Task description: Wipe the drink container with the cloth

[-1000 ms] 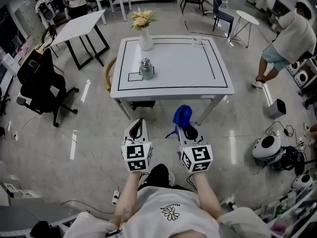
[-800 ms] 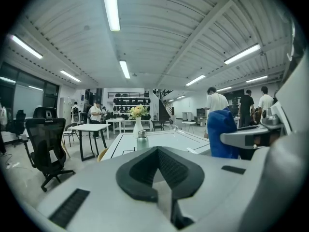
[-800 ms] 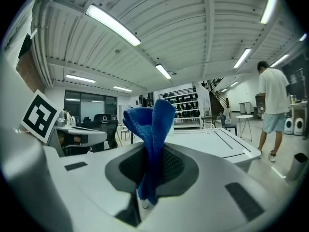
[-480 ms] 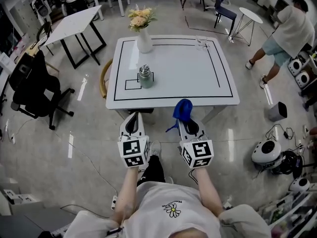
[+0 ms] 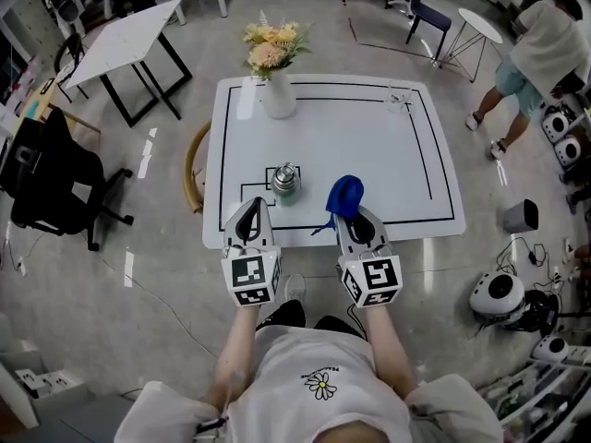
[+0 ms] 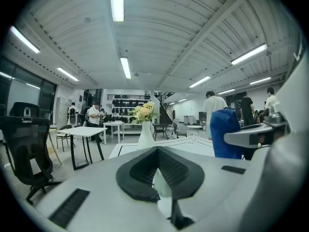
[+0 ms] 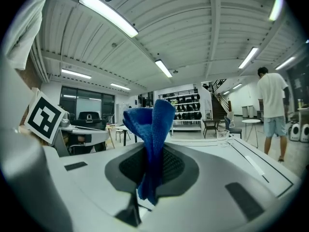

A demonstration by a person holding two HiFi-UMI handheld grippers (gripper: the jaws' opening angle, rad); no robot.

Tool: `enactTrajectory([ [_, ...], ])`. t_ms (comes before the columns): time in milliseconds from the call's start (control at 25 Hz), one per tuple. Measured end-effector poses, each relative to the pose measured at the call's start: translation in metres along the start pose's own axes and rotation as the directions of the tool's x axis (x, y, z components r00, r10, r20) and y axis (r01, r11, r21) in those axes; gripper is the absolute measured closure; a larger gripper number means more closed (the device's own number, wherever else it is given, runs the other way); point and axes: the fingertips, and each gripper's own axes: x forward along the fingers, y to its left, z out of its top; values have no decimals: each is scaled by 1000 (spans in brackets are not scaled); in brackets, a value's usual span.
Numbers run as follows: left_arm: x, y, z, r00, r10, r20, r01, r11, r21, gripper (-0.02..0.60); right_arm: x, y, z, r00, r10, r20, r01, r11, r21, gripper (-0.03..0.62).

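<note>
a: worrying about anything from here?

b: knocking the drink container (image 5: pixel 285 181) over, mostly. stands free on the desk (image 5: pixel 388 155), close to the front edge, inside a small marked box, with nothing bracing it. pressing the cloth (image 5: pixel 344 195) on from one side alone could shove it along or tip it.

a: bracing it with the left gripper (image 5: pixel 251 209), then?

b: possible, but shut tight at the fingers (image 6: pixel 140 170), nothing between them. would need opening first, otherwise good only for a nudge.

a: and the cloth itself?

b: pinched low between the closed fingers (image 7: pixel 176 164) of the right gripper (image 5: pixel 347 214), flopping loose above the tips. could slip out or bunch up under a hard rub, judging by so small a bite.

a: placing the container against the fingers?

b: ahead of both grippers, between their two lines, a little nearer the left one. apart from either, no contact yet. just left of the cloth, near but not touching. well short of the vase (image 5: pixel 277 95) at the far end.
</note>
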Motion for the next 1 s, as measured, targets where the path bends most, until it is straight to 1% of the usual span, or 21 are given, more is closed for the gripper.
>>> enactTrajectory([
  [160,30,16,4,1000,-8,10,8,1000,17,583,37,-4,-1,1000,11,-11,-11,1000,-1,551],
  [280,42,25,0,1000,-1,-6,1,1000,4,583,54,-7,-4,999,15,-32,-15,1000,5,551],
  [360,48,28,-3,1000,2,-17,-2,1000,5,583,61,-9,-6,999,20,-39,-19,1000,10,551],
  [560,53,31,-3,999,32,0,-32,999,3,583,71,-13,-9,998,47,-46,-46,999,17,551],
  [680,54,31,-5,1000,17,0,-17,1000,6,583,72,-15,-13,997,56,-50,-55,998,27,551],
  [720,56,30,-6,1000,-9,1,9,1000,4,583,73,-16,-15,997,65,-51,-64,998,26,551],
  [760,57,27,-8,998,-56,3,56,998,-5,570,75,-16,-17,995,83,-51,-83,996,21,551],
  [800,59,22,-10,992,-124,6,124,992,-19,497,77,-16,-20,992,115,-51,-114,993,14,551],
  [840,60,16,-14,979,-206,5,206,978,-34,423,81,-15,-24,986,161,-52,-160,987,8,551],
  [880,62,9,-20,957,-290,-3,290,956,-46,351,88,-14,-29,974,217,-57,-217,976,8,551],
  [920,64,1,-27,930,-367,-22,365,929,-53,285,96,-13,-36,959,277,-67,-277,961,14,551],
  [960,65,-6,-37,901,-431,-51,428,902,-59,258,104,-12,-44,940,332,-81,-331,943,24,551],
  [1000,67,-12,-48,873,-479,-88,475,878,-61,238,112,-10,-52,920,379,-100,-378,925,33,551],
])
